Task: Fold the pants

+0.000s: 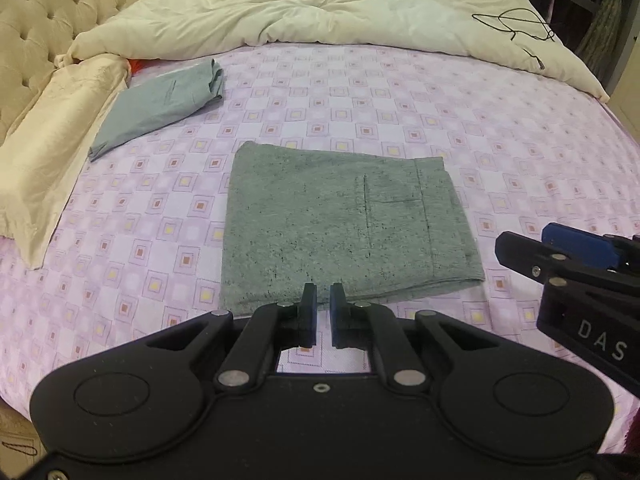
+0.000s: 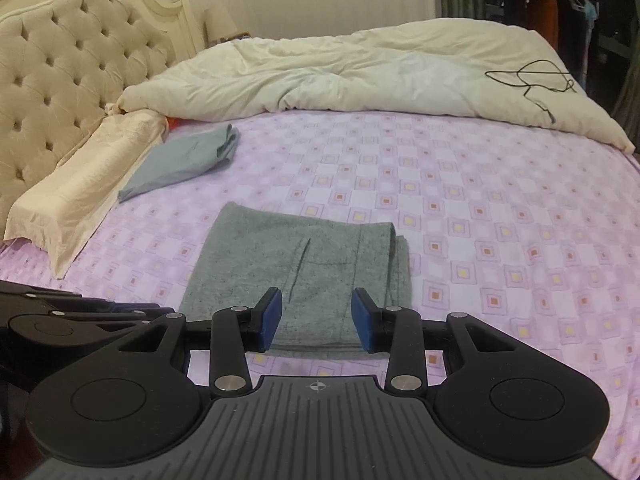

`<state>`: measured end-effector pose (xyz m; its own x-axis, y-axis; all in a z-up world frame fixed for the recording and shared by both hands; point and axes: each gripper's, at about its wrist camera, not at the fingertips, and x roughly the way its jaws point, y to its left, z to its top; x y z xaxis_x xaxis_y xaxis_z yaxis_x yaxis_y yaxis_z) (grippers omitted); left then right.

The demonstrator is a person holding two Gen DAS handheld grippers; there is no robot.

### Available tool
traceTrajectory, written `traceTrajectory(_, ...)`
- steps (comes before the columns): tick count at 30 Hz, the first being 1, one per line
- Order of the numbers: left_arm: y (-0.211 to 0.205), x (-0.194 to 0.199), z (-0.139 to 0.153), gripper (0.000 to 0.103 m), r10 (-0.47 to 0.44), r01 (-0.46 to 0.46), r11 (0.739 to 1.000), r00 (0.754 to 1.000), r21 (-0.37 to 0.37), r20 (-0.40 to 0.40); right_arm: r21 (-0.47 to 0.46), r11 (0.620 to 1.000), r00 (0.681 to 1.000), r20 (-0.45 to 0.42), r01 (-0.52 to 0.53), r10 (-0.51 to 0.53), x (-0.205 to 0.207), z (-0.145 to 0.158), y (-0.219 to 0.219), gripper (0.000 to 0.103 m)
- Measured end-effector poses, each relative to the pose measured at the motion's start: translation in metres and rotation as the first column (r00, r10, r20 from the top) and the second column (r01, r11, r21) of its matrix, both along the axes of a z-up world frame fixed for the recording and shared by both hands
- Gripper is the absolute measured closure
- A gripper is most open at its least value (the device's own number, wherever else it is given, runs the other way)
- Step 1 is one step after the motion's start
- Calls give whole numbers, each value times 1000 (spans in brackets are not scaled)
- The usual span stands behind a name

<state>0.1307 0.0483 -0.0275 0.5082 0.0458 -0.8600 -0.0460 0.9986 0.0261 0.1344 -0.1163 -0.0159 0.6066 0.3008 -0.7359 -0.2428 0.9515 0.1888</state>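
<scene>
The grey pants (image 1: 340,228) lie folded into a flat rectangle on the pink patterned bed sheet (image 1: 520,152), with a pocket seam facing up. My left gripper (image 1: 323,292) hovers above their near edge. Its jaws stand a narrow gap apart and nothing is between them. In the right wrist view the same pants (image 2: 304,268) lie below my right gripper (image 2: 318,300), which is open wide with its blue pads empty. Each gripper shows in the other's view: the right gripper (image 1: 560,256) at the right edge, the left gripper (image 2: 60,320) at the lower left.
A folded blue-grey garment (image 1: 160,104) lies at the far left beside a cream pillow (image 1: 52,148). A bunched cream duvet (image 1: 320,12) covers the far side of the bed, with a black cable (image 1: 516,26) on it. A tufted headboard (image 2: 60,60) stands at the left.
</scene>
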Motion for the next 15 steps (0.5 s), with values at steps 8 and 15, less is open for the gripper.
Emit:
traceTrajectory(8,3,-9,8,90,36,-36,999,999,2,25,7,1000,1000,17,24,-24,-6,8,-3,66)
traceTrajectory(15,6,-11,7,90,45,-45,999,999,4,26,2,999,999,6,33,-33,-12,6,2,66)
